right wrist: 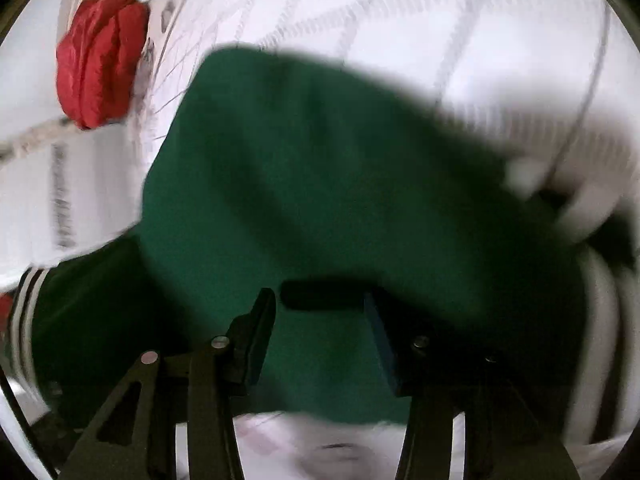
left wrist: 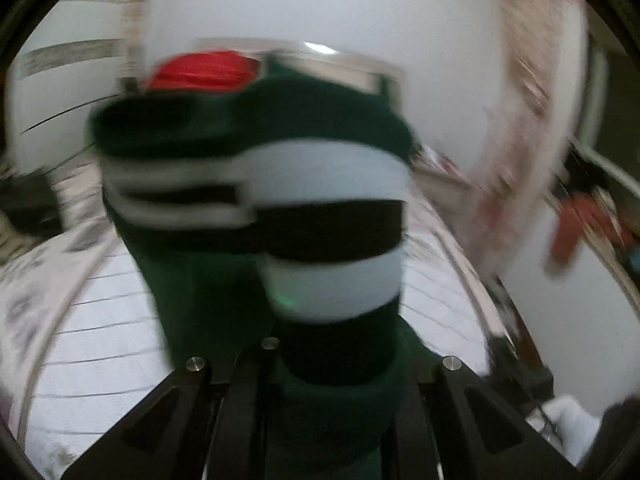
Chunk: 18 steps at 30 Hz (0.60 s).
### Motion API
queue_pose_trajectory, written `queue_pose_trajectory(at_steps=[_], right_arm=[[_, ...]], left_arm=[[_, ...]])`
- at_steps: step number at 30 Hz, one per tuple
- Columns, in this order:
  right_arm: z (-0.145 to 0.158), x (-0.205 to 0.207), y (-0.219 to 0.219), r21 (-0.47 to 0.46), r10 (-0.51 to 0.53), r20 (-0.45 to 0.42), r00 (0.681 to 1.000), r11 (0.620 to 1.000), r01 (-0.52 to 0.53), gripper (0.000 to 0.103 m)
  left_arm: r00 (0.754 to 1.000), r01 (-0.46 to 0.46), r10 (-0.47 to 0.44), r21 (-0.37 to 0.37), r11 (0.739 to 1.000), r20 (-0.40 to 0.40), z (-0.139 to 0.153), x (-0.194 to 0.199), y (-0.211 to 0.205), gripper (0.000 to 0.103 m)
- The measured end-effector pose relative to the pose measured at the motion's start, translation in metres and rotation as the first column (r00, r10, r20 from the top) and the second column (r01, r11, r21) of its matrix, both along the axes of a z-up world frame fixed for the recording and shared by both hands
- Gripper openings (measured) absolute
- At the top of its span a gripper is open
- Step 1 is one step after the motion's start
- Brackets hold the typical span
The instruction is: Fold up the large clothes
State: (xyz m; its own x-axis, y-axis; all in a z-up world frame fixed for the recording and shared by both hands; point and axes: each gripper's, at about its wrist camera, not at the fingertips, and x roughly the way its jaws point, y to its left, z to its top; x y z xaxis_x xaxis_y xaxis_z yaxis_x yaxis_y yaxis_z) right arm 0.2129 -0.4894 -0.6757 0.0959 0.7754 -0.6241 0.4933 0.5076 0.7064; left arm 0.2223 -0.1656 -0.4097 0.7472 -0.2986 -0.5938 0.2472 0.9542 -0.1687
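Covering everything: white bedsheet (right wrist: 400,20) spreads beneath both grippers.
Sweater: green sweater (right wrist: 320,180) with white stripes, bunched right ahead of each gripper.
Left gripper (left wrist: 320,380): clamped on the sweater, cloth rising from its fingers.
Right gripper (right wrist: 320,320): fingers apart, green cloth between, no pinch.
Red cloth (right wrist: 100,60): far upper left.

Motion blur smears the green garment (left wrist: 320,120), hiding its shape.
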Motion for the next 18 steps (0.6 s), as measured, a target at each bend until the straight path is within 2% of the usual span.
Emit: queue_pose_trajectory(at_steps=[2,3,6,8,10,13,15,16,17,18], right_arm=[[-0.005,-0.018,-0.02,0.068,-0.077,-0.022,0.997,0.995,0.079,0.047],[-0.005,-0.027,-0.028,0.074,-0.119,-0.034,0.992,0.99,0.121,0.047],[0.001,-0.059,-0.065,0.059,-0.227,-0.047,0.973,0.972,0.229,0.047],[0.007,-0.078,-0.081,0.004,-0.22,-0.058,0.974,0.975,0.221,0.047],[0.013,-0.09,-0.088,-0.054,-0.177,-0.059,0.982,0.983,0.174,0.048],[0.027,-0.102,-0.103,-0.119,-0.118,-0.042,0.992,0.987,0.112,0.055],[0.044,-0.106,-0.111,-0.149,-0.092,-0.006,0.996,0.985,0.09,0.071],[0.054,-0.102,-0.107,-0.161,-0.088,0.01,0.996,0.983,0.089,0.074],[0.066,-0.108,-0.125,-0.175,-0.087,0.029,0.996,0.98,0.091,0.076],[0.076,-0.108,-0.132,-0.198,-0.092,0.054,0.994,0.975,0.101,0.076]], left_arm=[[0.992,0.117,-0.114,0.05,0.992,-0.059,-0.024,0.005,-0.048,0.008],[0.98,0.185,-0.175,0.095,0.978,-0.097,-0.043,0.006,-0.075,0.008],[0.929,0.337,-0.288,0.215,0.917,-0.231,-0.105,0.004,-0.131,0.008],[0.886,0.431,-0.336,0.298,0.852,-0.319,-0.144,-0.001,-0.156,0.008],[0.875,0.461,-0.354,0.347,0.817,-0.331,-0.157,-0.006,-0.164,0.01],[0.876,0.461,-0.341,0.385,0.799,-0.343,-0.148,-0.006,-0.17,0.013],[0.871,0.458,-0.322,0.377,0.805,-0.37,-0.139,-0.003,-0.17,0.016],[0.871,0.454,-0.319,0.361,0.815,-0.374,-0.132,-0.002,-0.168,0.02],[0.868,0.454,-0.325,0.338,0.824,-0.376,-0.127,-0.006,-0.165,0.023],[0.862,0.459,-0.332,0.313,0.831,-0.383,-0.122,-0.007,-0.163,0.035]])
